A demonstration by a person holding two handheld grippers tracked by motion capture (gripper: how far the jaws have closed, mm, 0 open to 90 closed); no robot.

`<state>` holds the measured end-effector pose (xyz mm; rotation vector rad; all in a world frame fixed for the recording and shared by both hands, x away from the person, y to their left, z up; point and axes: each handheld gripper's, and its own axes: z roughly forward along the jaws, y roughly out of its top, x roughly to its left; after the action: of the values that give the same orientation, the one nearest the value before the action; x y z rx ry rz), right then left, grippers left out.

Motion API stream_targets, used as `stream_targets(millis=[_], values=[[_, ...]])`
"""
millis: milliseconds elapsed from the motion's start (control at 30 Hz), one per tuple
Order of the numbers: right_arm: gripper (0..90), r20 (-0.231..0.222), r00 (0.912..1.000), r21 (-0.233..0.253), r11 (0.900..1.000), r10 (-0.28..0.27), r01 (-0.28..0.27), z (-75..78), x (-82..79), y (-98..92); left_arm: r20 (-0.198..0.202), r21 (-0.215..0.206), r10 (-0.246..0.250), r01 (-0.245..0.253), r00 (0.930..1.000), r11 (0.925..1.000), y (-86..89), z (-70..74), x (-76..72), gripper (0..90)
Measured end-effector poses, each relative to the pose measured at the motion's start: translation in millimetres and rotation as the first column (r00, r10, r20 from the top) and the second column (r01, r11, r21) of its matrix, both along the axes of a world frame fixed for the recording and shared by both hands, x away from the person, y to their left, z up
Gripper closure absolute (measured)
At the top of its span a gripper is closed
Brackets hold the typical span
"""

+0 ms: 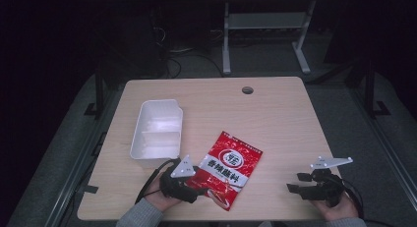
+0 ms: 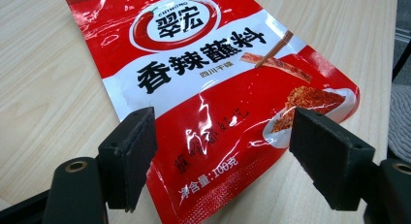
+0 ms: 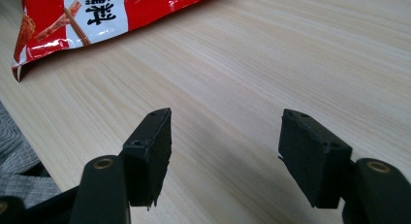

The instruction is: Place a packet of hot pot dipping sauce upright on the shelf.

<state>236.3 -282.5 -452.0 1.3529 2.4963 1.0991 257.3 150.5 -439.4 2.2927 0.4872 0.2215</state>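
We are bringing the left gripper (image 2: 220,153), jaws wide apart, over the red packet (image 2: 213,88); it should straddle the packet's near edge squarely before closing.

Setting: lab or test room, dimly lit. Evidence: one light wood desk (image 1: 275,114) with a cable hole (image 1: 247,90), standing alone on grey carpet (image 1: 334,104); a white metal frame (image 1: 268,25) of a second desk behind it; loose cables (image 1: 172,57) on the floor; dark surroundings, no household furnishings. Staged props: white tray (image 1: 156,131), red packet (image 1: 228,168).
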Motion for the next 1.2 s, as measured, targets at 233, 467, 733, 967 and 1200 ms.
stream_targets(millis=[233, 467, 733, 967, 1200], values=[[35.4, 0.002, 1.0, -0.005, 1.0, -0.004, 0.004, -0.7, 0.1, -0.5, -0.001, -0.005, -0.002, 0.002, 1.0, 1.0, -1.7, 1.2, -0.4, 25.6], [35.4, 0.014, 0.9998, 0.013, 1.0, -0.016, 0.016, -1.4, 3.9, -3.0, -0.008, -0.014, 0.005, -0.005, 1.0, 0.9999, -2.2, 2.6, 2.0, 28.7], [35.4, 0.011, 0.9999, 0.011, 1.0, -0.007, 0.007, -2.8, 6.5, -0.9, -0.016, -0.009, 0.026, -0.026, 0.9995, 0.9996, -3.0, 2.9, 6.6, 34.2], [35.4, 0.009, 0.9999, -0.005, 1.0, 0.013, -0.013, -2.3, 10.9, 6.2, -0.014, -0.001, 0.033, -0.033, 0.9994, 0.9995, -6.0, 3.1, 12.2, 42.1], [35.1, 0.013, 0.9995, 0.004, 1.0, 0.027, -0.027, 4.4, 21.9, 13.7, -0.029, 0.021, 0.045, -0.044, 0.9986, 0.9988, -12.6, 0.7, 16.2, 54.6]])
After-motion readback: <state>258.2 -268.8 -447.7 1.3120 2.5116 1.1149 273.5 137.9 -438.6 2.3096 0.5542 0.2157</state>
